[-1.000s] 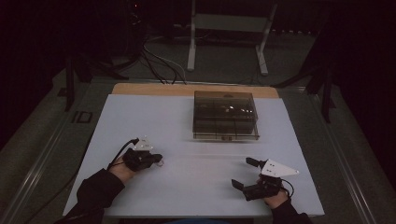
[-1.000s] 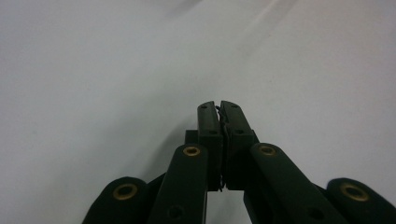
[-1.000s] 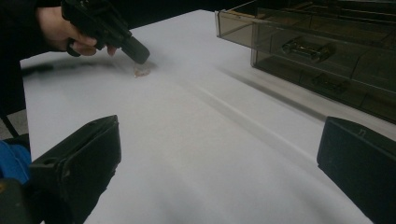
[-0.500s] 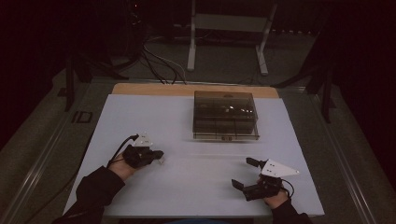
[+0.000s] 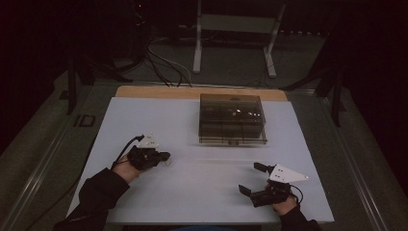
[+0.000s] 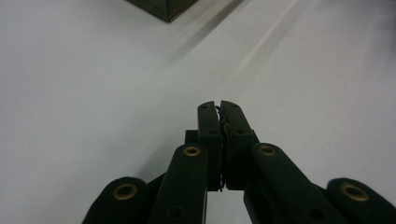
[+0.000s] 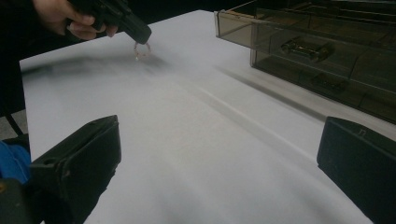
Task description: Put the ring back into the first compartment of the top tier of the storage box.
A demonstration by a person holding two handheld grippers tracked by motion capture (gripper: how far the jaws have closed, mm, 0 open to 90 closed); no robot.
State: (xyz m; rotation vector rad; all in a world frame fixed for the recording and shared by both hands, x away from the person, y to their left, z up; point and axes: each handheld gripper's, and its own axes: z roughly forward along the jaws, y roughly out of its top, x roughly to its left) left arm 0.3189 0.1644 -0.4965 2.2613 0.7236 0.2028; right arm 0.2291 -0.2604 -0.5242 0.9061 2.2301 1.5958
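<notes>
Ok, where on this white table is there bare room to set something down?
The wide strip of white table between the left gripper and right gripper is bare, as is the patch left of the smoky clear plastic drawer box. The box takes up the far middle.

place: lab (dim) | cues: white table (image 5: 192, 120); floor cables (image 5: 163, 67); metal stand (image 5: 233, 29)
</notes>
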